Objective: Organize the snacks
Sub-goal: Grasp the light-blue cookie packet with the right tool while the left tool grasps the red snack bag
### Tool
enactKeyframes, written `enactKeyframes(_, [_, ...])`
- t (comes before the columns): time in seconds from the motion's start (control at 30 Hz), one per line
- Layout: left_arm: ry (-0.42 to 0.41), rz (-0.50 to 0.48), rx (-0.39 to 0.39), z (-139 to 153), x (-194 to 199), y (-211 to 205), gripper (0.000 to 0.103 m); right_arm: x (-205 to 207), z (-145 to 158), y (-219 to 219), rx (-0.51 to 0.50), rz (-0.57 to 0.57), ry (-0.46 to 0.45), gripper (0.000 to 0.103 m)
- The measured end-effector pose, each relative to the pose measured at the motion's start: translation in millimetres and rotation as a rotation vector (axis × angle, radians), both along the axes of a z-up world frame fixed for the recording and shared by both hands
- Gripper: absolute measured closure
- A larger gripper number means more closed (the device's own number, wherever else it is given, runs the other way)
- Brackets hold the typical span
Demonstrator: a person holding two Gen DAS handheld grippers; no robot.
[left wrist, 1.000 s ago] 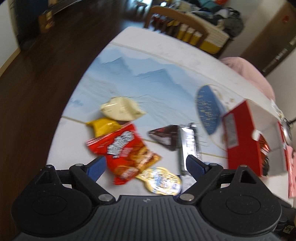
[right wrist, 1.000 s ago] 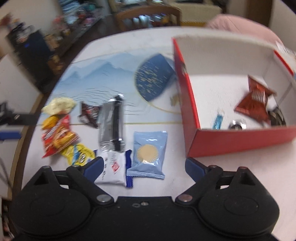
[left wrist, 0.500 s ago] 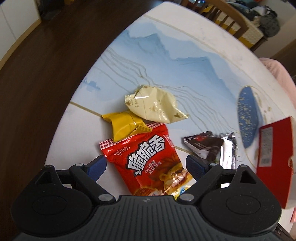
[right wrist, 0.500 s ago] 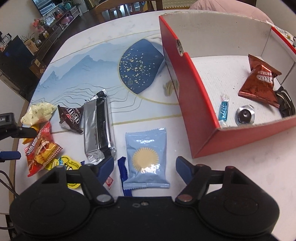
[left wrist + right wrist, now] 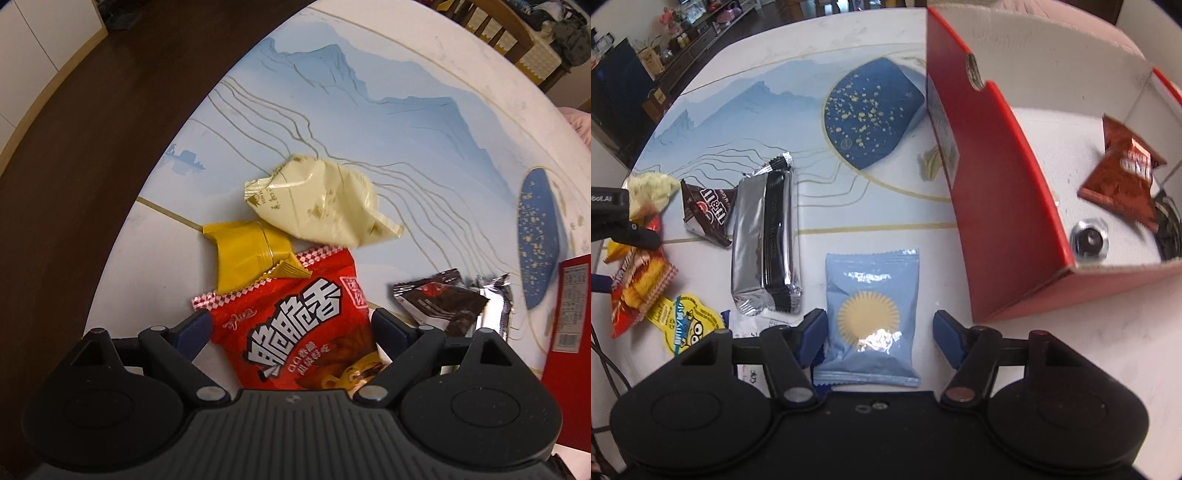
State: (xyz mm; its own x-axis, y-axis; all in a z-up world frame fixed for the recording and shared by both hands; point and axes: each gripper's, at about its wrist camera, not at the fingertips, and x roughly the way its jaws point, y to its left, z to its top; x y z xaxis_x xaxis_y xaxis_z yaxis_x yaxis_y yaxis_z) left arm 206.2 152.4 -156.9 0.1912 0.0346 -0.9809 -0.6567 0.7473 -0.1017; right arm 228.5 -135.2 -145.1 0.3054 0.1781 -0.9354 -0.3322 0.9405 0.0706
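- The right gripper [image 5: 880, 332] has its fingers spread wide, straddling one light blue packet [image 5: 872, 315] with a gold sun print; the blue pads stand on either side of it, and whether they touch it cannot be told.
- The left gripper [image 5: 291, 325] is likewise spread, its fingers either side of one red crisp bag [image 5: 295, 328] with white lettering, which lies flat on the table [image 5: 406, 147].
- Just left of the right gripper lie one white wrapper [image 5: 750, 328], partly hidden, and one yellow cartoon-printed packet [image 5: 683, 325].
- Beyond these, one long silver-and-black bar [image 5: 764, 240] lies lengthwise, with one dark brown chocolate bag [image 5: 705, 210] touching its left side.
- At the red bag's top edge in the left view sits one yellow wrapped sweet [image 5: 247, 258], overlapping the bag, and one cream crumpled packet [image 5: 317, 203] rests against it just beyond.
- That makes eight loose snacks on the table.
- To the right stands one red box [image 5: 997, 177], open on top, white inside; it holds one reddish-brown packet [image 5: 1123, 173], one round silver-wrapped item [image 5: 1089, 238], and something dark in the corner, too blurred to name.
- Farthest, one dark blue gold-flecked patch [image 5: 871, 110] lies on the printed table surface beside the box.
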Motion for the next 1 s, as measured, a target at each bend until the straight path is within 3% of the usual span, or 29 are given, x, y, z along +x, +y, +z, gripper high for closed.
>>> enactKeyframes(0.4, [0.01,0.007,0.004,-4.9,-10.8,1.3,0.01,-13.2,1.2,4.7,-0.056,0.117,-0.077,0.056])
enactKeyframes(0.67, [-0.049,0.007,-0.056,1.5,-31.2,4.7,0.024,-18.4,4.2,-11.9,-0.009,0.104,-0.045,0.056])
enactKeyframes(1.0, [-0.107,0.042,-0.159,5.5,-67.0,9.3,0.028,-35.0,23.2,-40.4,0.071,0.085,-0.021,0.056])
